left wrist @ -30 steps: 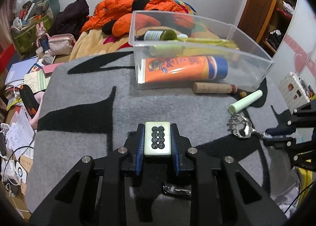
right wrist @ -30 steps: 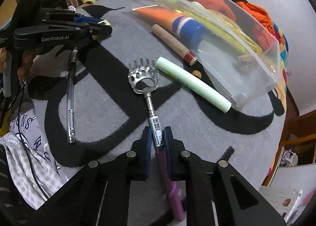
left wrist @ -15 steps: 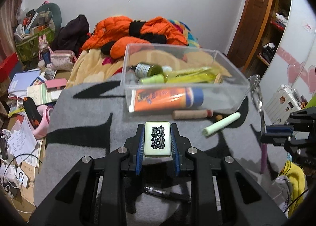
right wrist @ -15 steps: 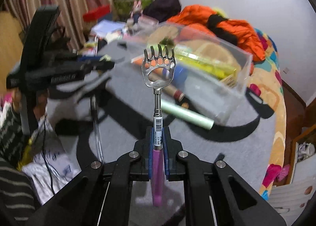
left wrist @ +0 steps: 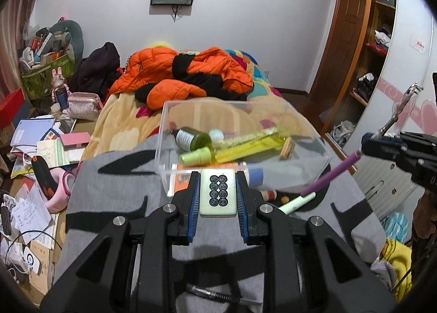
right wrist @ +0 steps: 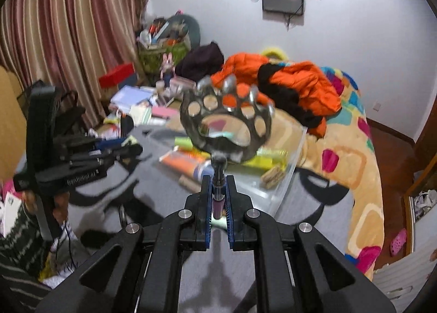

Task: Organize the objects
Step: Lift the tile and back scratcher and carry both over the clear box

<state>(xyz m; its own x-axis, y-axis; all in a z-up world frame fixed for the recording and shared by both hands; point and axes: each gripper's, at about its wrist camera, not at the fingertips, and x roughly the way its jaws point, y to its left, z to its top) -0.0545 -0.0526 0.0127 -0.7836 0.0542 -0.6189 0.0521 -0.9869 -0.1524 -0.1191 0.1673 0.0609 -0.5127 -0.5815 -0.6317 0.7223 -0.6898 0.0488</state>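
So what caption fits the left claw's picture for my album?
Left claw grips a mahjong tile before the clear bin.

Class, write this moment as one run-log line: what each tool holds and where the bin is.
left tool: shut on mahjong tile | right tool: shut on back scratcher | clear bin: on grey blanket, partly filled

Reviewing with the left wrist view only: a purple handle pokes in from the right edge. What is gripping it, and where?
Observer: The right claw is shut on the back scratcher, pads clamping the shaft where the purple handle begins.
Operator: What does its head look like?
Observer: A metal bear paw with round holes, held up in front of the clear bin.
Operator: Who carries my left claw with the mahjong tile?
Observer: A hand grips its handle, above a striped sleeve.
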